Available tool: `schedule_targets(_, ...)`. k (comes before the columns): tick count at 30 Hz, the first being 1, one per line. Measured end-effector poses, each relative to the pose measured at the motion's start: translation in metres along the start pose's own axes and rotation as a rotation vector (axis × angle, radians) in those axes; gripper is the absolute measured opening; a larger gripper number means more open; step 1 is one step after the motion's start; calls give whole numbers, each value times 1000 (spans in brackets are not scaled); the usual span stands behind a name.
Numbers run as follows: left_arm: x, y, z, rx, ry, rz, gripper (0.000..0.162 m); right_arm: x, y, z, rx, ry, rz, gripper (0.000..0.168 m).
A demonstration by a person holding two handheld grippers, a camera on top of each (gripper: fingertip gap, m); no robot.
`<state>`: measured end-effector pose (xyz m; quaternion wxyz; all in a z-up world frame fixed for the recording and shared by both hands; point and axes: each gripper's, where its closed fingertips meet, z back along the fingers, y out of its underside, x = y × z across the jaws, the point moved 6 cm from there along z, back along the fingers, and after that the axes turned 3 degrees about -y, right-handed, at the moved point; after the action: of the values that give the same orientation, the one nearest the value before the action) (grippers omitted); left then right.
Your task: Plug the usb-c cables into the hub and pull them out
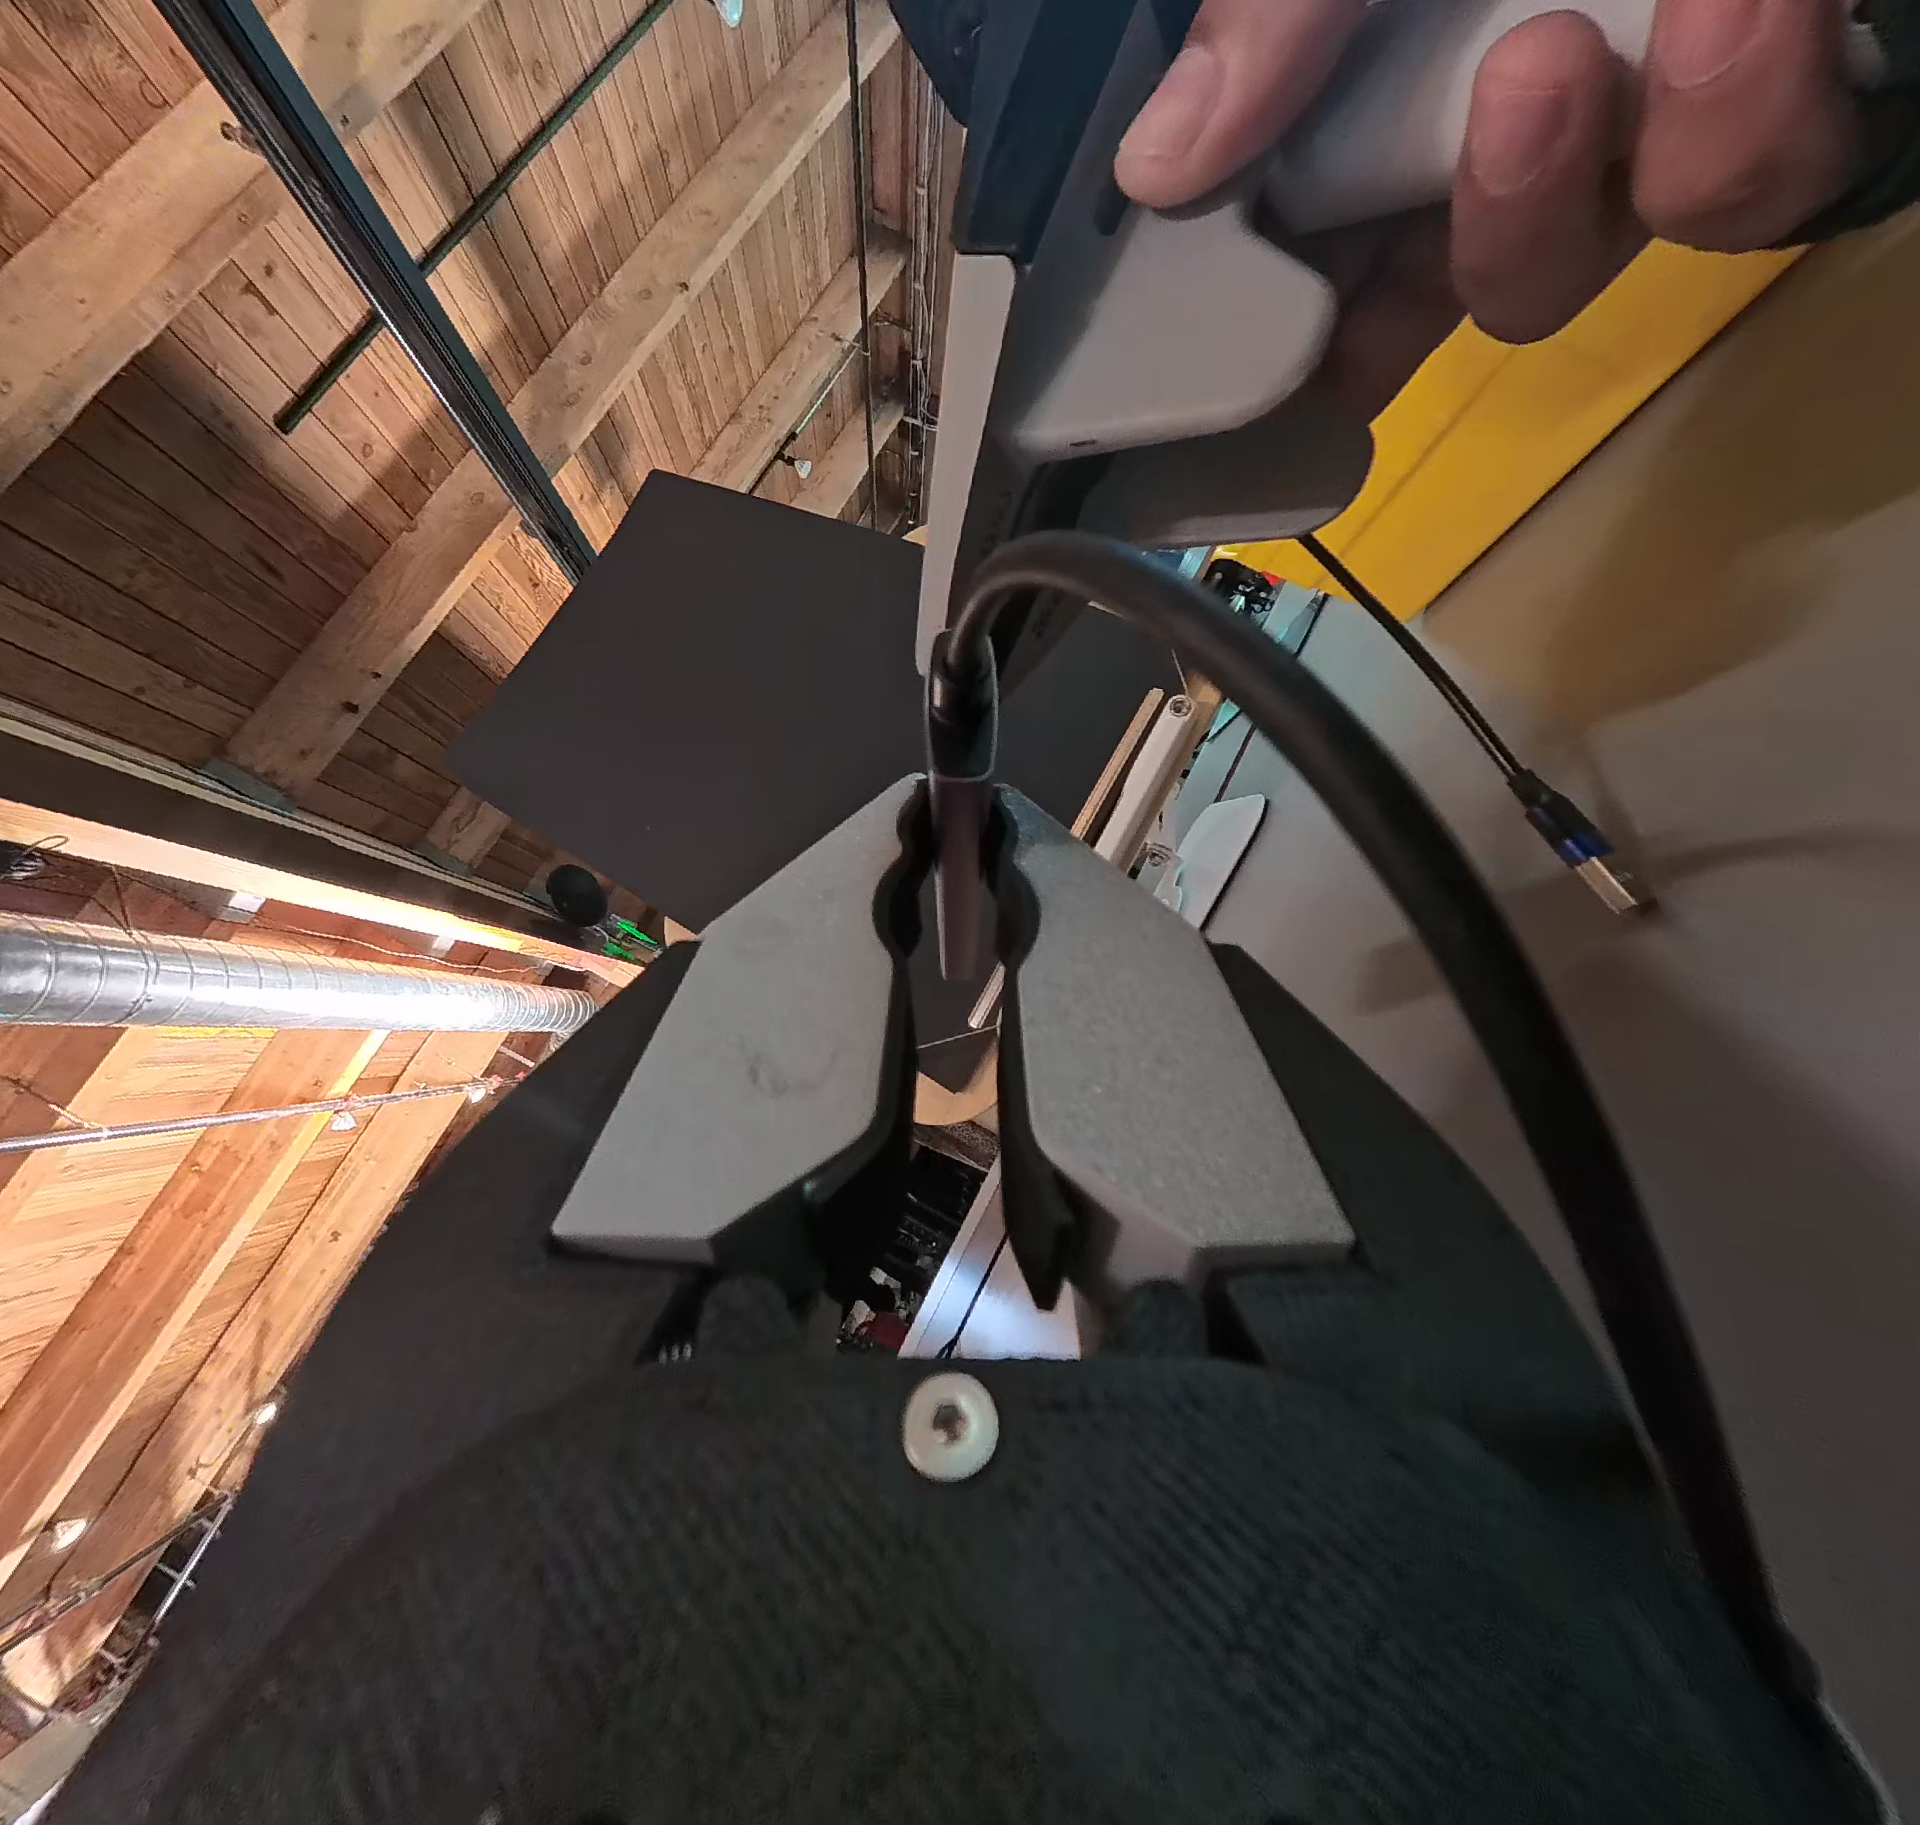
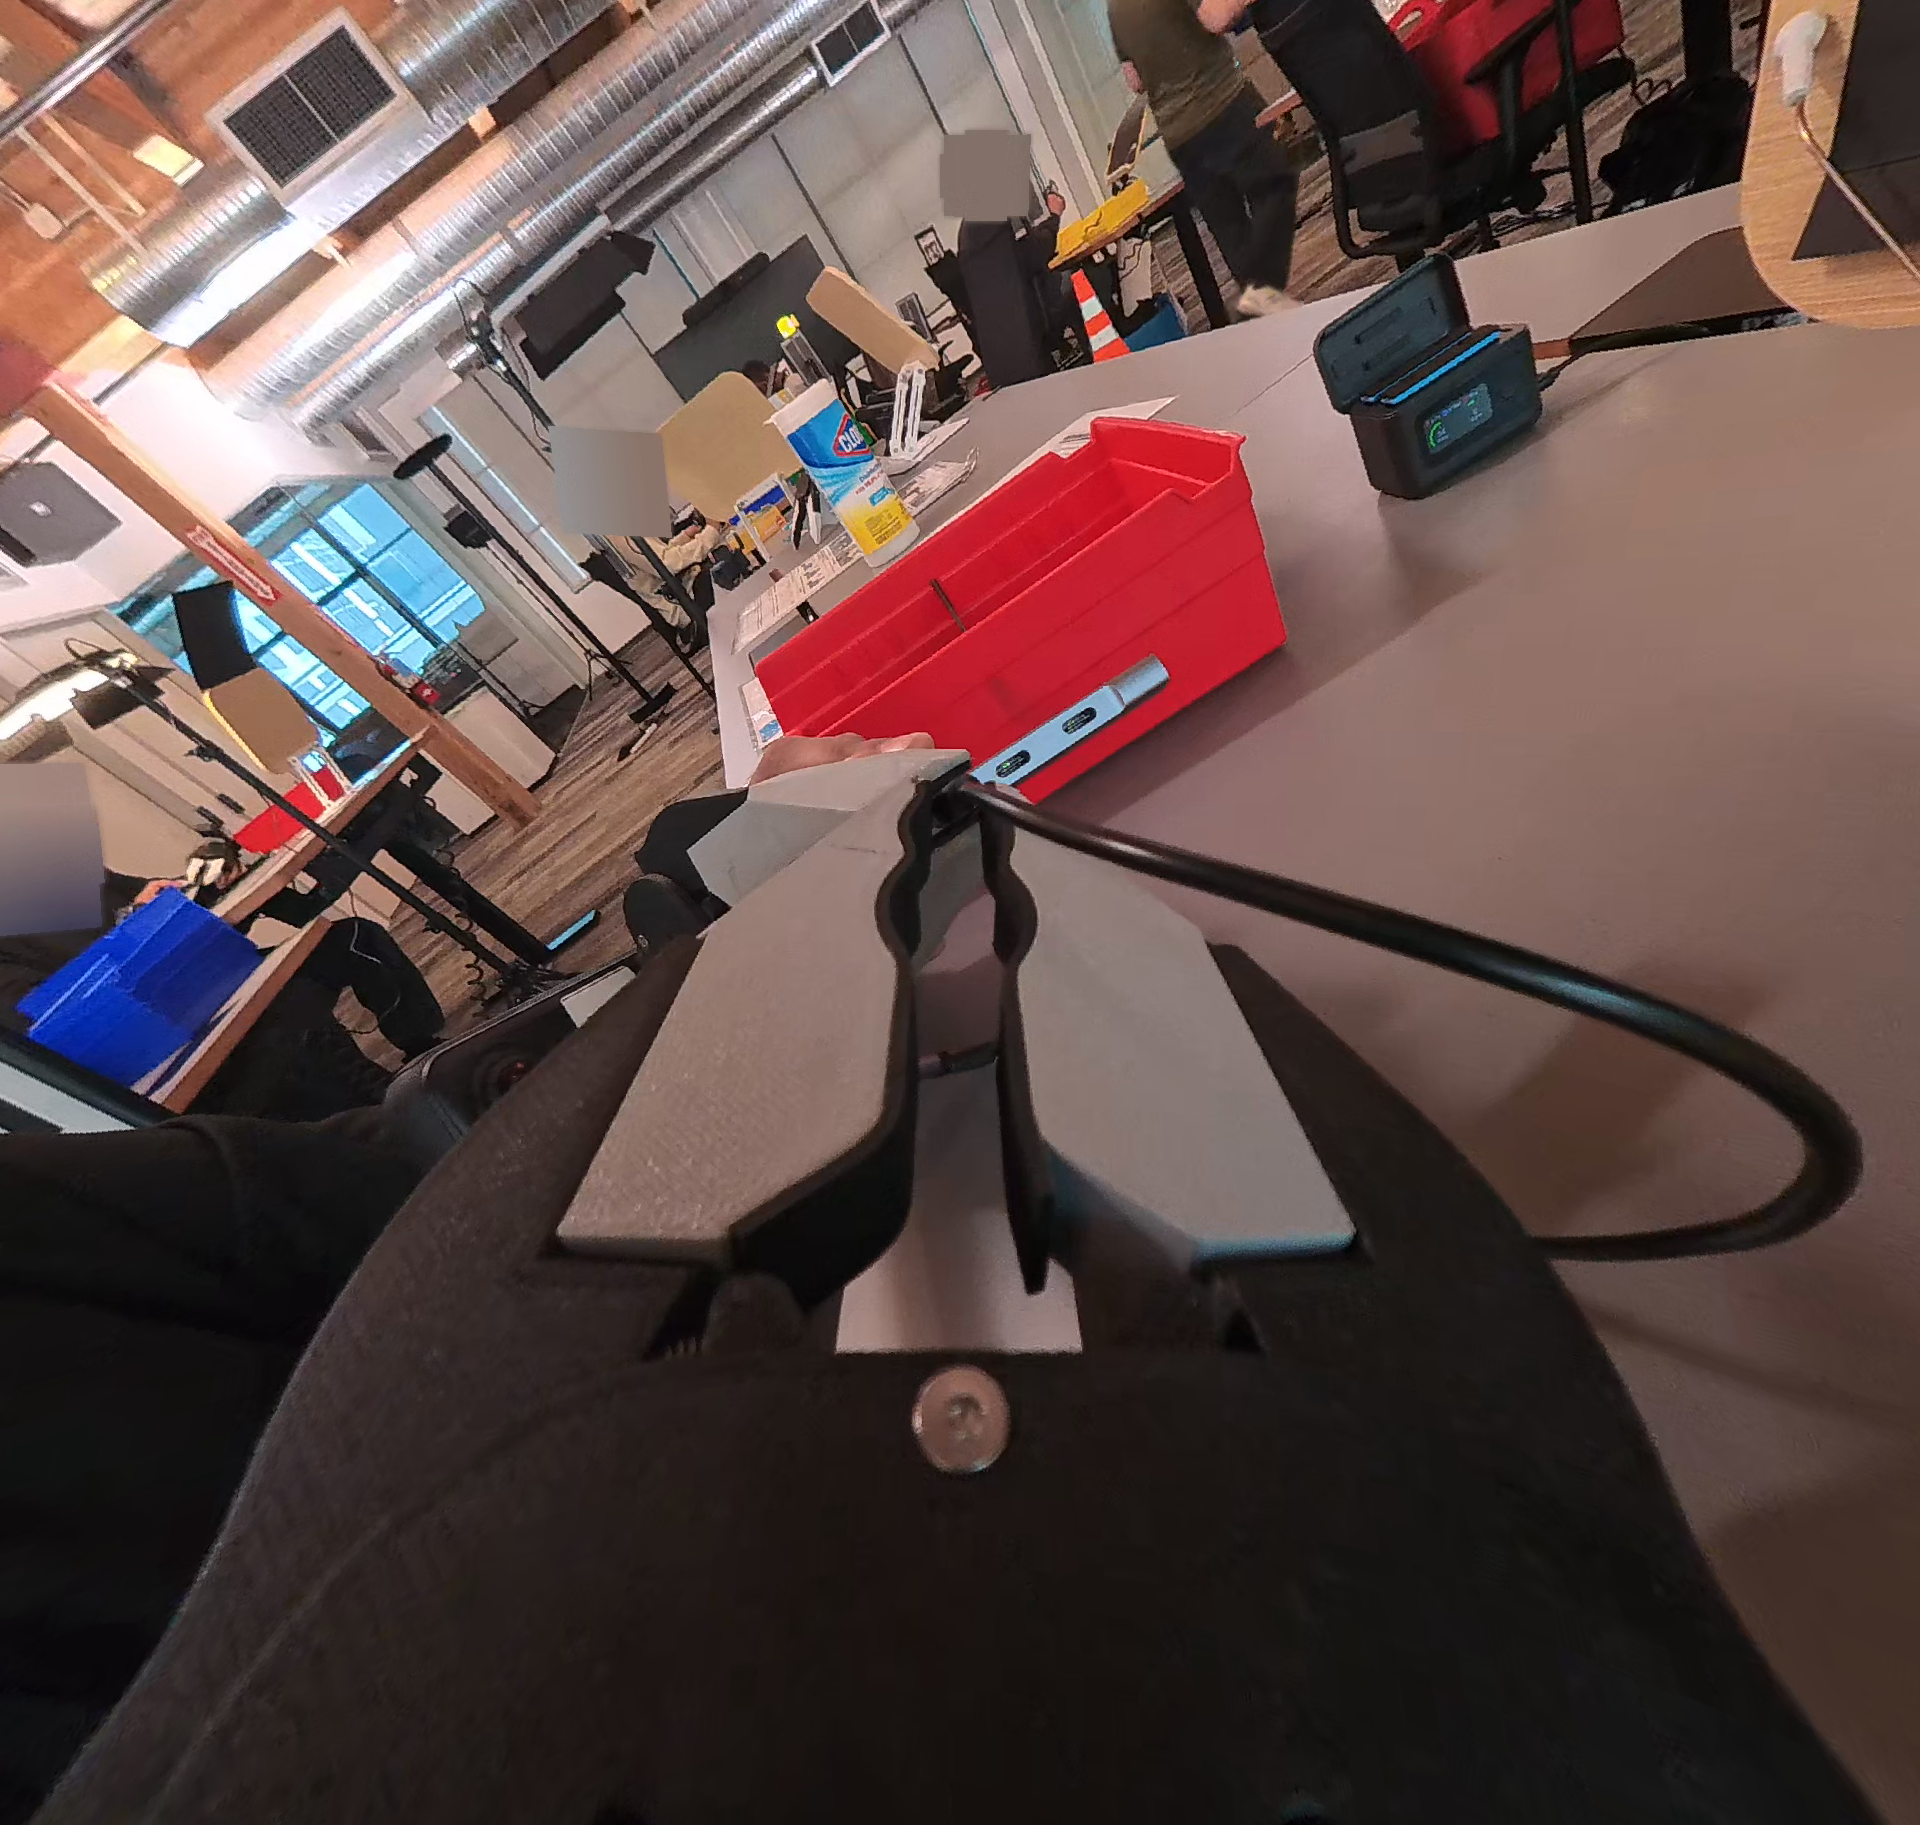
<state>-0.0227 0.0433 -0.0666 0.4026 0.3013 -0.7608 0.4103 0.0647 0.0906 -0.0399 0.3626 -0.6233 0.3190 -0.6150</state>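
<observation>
We are in an open-plan lab or workshop-style office: wooden ceiling beams (image 1: 312,248) and silver ducts (image 2: 582,102) run above our gripper, and beyond its tips a grey bench (image 2: 1558,736) carries a red bin (image 2: 1039,612), with light stands (image 2: 312,819), an office chair (image 2: 1382,123) and people at other desks.

The hub (image 2: 1081,726) was a slim grey metal bar with oval ports along its side. In the right wrist view it ran on past the jaw tips, up and to the right. In the left wrist view it stood edge-on and dark, pinched between the jaws of the left gripper (image 1: 961,819).

The black cable (image 1: 961,705) had its plug seated at the hub's end, just beyond those jaw tips and between the jaw tips of the right gripper (image 2: 954,804). Its thick cord arched away to the right of the jaws.

A second cable (image 1: 1595,866), thin, with a blue-banded metal connector, lay loose well right of the left jaws.
</observation>
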Motion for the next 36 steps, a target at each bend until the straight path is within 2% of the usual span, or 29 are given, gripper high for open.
schedule_targets(36,-1,-1,-1,1,10,-13,7,-1,2,2,7,7,12,5)
